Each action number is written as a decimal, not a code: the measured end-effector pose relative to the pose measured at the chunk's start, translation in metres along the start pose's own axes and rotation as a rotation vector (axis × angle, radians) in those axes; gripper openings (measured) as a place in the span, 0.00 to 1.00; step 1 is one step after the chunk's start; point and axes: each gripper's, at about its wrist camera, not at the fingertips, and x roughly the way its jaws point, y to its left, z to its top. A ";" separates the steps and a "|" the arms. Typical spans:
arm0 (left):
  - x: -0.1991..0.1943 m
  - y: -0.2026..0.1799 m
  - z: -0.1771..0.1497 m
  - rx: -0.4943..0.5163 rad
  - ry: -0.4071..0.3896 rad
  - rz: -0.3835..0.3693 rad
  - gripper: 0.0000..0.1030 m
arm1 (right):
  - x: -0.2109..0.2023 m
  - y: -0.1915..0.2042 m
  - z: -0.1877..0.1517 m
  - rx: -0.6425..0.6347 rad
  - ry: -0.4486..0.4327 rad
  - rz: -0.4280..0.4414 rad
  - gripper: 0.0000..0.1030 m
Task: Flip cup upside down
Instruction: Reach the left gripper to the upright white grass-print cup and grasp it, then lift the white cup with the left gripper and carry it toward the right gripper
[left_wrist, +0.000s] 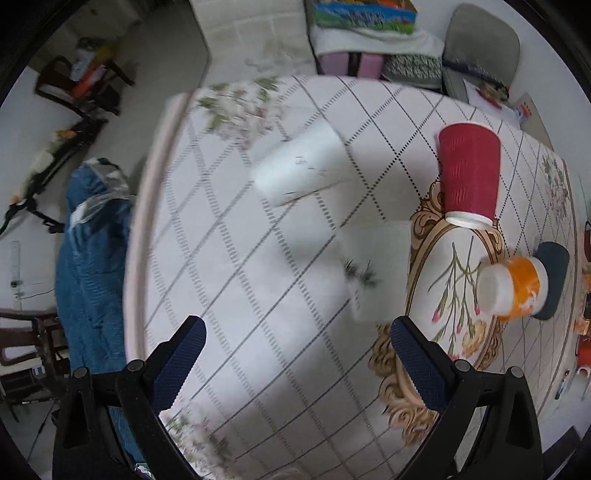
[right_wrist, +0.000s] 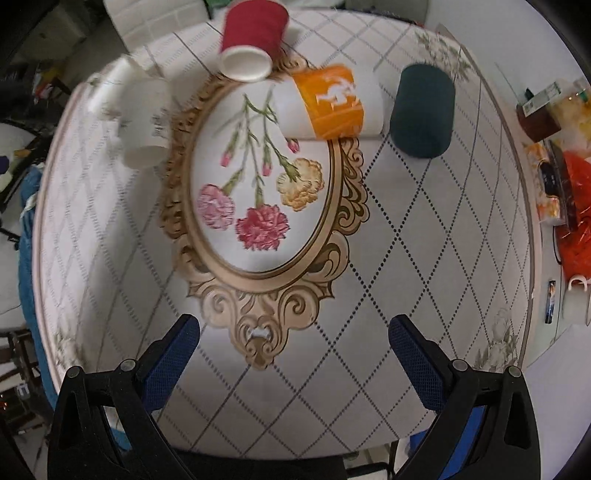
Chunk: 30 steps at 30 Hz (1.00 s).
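Several cups stand upside down on the round table: a red ribbed cup (left_wrist: 470, 175) (right_wrist: 253, 40), an orange and white cup (left_wrist: 511, 290) (right_wrist: 330, 103), a dark green cup (left_wrist: 552, 278) (right_wrist: 423, 110) and two white cups (left_wrist: 299, 162) (left_wrist: 376, 269) (right_wrist: 147, 122). My left gripper (left_wrist: 297, 338) is open and empty above the table, nearest the closer white cup. My right gripper (right_wrist: 293, 334) is open and empty over the table's near edge, well short of the cups.
The table (right_wrist: 406, 236) has a patterned cloth with a floral oval in the middle. A blue covered chair (left_wrist: 92, 258) stands at its left edge. Cluttered items (right_wrist: 554, 177) and a white mug (right_wrist: 576, 299) lie beyond its right edge.
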 end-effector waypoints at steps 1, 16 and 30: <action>0.010 -0.005 0.007 0.012 0.020 -0.012 1.00 | 0.007 0.000 0.004 0.010 0.012 -0.005 1.00; 0.078 -0.052 0.039 0.158 0.109 -0.062 0.88 | 0.043 -0.003 0.025 0.068 0.114 -0.059 1.00; 0.075 -0.056 0.038 0.234 0.045 -0.007 0.58 | 0.045 -0.024 0.016 0.080 0.124 -0.079 1.00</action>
